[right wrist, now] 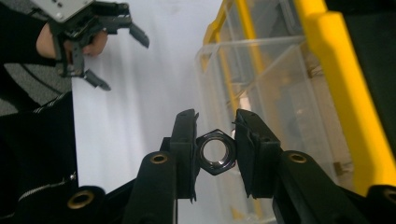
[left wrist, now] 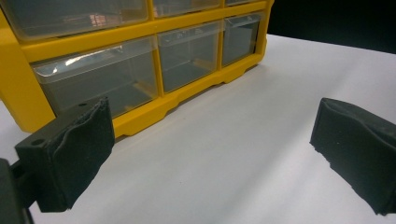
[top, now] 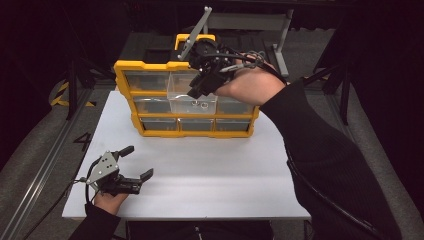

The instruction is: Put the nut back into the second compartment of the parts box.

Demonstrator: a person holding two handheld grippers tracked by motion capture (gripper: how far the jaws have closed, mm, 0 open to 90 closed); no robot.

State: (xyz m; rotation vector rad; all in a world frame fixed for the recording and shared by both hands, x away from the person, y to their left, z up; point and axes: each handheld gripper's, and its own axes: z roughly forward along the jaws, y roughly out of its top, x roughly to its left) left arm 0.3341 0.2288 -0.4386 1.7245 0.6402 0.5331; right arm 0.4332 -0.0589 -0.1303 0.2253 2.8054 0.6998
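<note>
Worktop (top: 210,170): white, rectangular.
Floor (top: 45,135): grey, metal rail at left.
Far side: grey metal frame (top: 280,25).
Surroundings: dark.

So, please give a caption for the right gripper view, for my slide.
Right gripper pinching a hex nut above an open clear drawer of the yellow organizer.

Right gripper (right wrist: 215,140) with its two black jaws closed on a dark hexagonal nut (right wrist: 215,151), pads pressing opposite flats and the bore facing the camera. Just behind the nut stands a clear plastic drawer (right wrist: 275,112), pulled out of the yellow organizer (right wrist: 345,88). Well away from the organizer, over the white table (right wrist: 149,93), the left gripper (right wrist: 121,56) is held in a hand (right wrist: 70,42), its jaws spread apart.
</note>
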